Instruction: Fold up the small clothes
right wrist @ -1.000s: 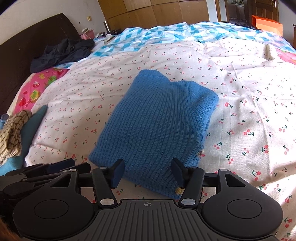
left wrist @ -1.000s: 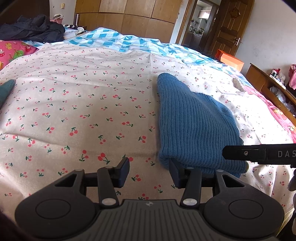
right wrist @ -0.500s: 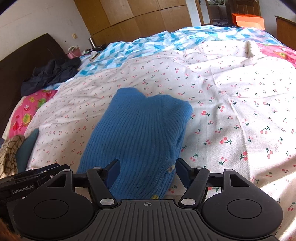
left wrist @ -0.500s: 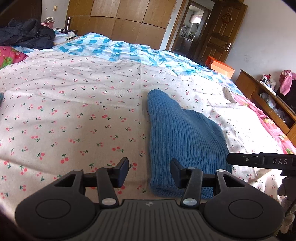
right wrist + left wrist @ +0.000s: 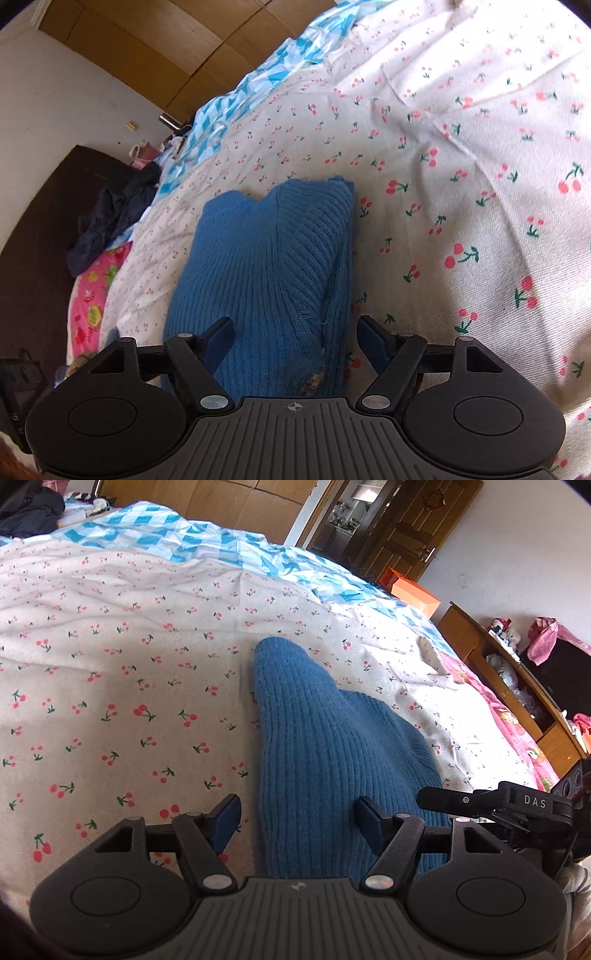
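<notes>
A folded blue ribbed knit garment (image 5: 325,753) lies on the cherry-print bedsheet (image 5: 110,701). My left gripper (image 5: 297,818) is open, its jaws straddling the garment's near left edge. The right gripper's finger (image 5: 461,800) shows at the right of the left wrist view, at the garment's near right side. In the right wrist view the garment (image 5: 266,266) fills the centre. My right gripper (image 5: 295,339) is open, with the near end of the garment between its jaws. Neither gripper holds cloth.
A blue-and-white checked quilt (image 5: 207,542) lies at the far side of the bed. Dark clothes (image 5: 110,218) are heaped by the dark headboard (image 5: 33,236). A wooden cabinet (image 5: 517,690) stands along the right, with an orange box (image 5: 413,594) beyond the bed.
Both grippers have moved in over the near end of the garment and opened wider. The right wrist view has tilted, and the garment now sits between both pairs of jaws.
</notes>
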Motion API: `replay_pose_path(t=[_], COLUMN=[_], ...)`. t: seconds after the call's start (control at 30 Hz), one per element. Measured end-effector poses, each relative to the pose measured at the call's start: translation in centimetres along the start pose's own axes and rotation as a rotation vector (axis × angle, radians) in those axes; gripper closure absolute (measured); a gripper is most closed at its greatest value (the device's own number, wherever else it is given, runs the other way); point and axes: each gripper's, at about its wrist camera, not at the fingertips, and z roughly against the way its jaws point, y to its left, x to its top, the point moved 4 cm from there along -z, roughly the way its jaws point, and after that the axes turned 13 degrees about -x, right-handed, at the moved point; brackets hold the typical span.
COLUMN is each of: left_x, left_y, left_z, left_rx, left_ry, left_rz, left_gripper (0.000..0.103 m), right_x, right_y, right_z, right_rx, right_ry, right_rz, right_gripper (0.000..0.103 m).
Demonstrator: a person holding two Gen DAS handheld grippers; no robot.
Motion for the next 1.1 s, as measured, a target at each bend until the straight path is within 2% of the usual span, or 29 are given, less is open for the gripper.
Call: replay_pose_path(t=[0.07,0.13,0.23,0.33,0.37,0.4,0.43,0.47,0.5,0.57,0.77,0.83,0.9,0.97,1.03,1.1], left_x=[0.1,0.3,0.7,0.6,0.5,0.4,0.3,0.0,-0.2,-0.8,-2.9,-3.7,-4.3,-4.4,-4.2,-3.7], left_y=[0.6,0.6,0.6,1.1,1.1,0.9,0.5,0.1,-0.3,-1.3,-4.0,-3.6,-2.8,-2.6,-3.1,-3.7], left_z=[-0.4,-1.0,-2.1,-3.6,-3.7,-3.6,-3.4,-3.2,-3.0,-2.1,0.6,-0.1,-0.9,-0.4,0.8,1.7], left_rx=[-0.036,-0.054,-0.066,-0.066,-0.068,-0.068,-0.084,-0.107,-0.112,-0.122,-0.173,-0.121,-0.064,-0.069,-0.046,-0.005], left_ry=[0.006,0.015,0.023,0.053,0.052,0.053,0.065,0.081,0.086,0.096,0.109,0.128,0.14,0.124,0.1,0.068], left_rz=[0.042,0.042,0.034,0.05,0.056,0.05,0.045,0.051,0.055,0.047,0.068,0.071,0.074,0.098,0.063,0.005], left_gripper=[0.03,0.029,0.021,0.016,0.016,0.016,0.021,0.026,0.026,0.03,0.032,0.032,0.031,0.031,0.032,0.032], right_x=[0.1,0.3,0.8,1.3,1.3,1.3,1.3,1.3,1.2,1.2,0.1,-0.2,-0.6,-1.1,-1.0,-0.5], right_y=[-0.5,-0.6,-0.1,0.4,0.5,0.6,0.6,0.4,0.2,0.2,0.8,0.5,0.1,-0.3,0.0,0.1], right_z=[-1.0,-1.6,-2.5,-4.0,-4.3,-4.3,-4.2,-3.9,-3.5,-2.4,2.1,1.9,0.3,-0.6,0.4,2.0], right_rx=[0.014,0.05,0.114,0.124,0.126,0.121,0.113,0.117,0.143,0.178,0.19,0.153,0.078,0.052,0.053,0.016], right_ry=[0.007,0.017,0.041,0.052,0.051,0.049,0.051,0.058,0.075,0.091,0.106,0.109,0.131,0.145,0.113,0.035], right_rz=[-0.012,-0.021,-0.018,-0.03,-0.033,-0.029,-0.021,-0.019,-0.04,-0.062,-0.013,0.011,0.032,0.003,0.016,0.056], right_gripper=[0.028,0.028,0.026,0.026,0.029,0.04,0.046,0.058,0.064,0.066,0.067,0.065,0.054,0.051,0.05,0.049])
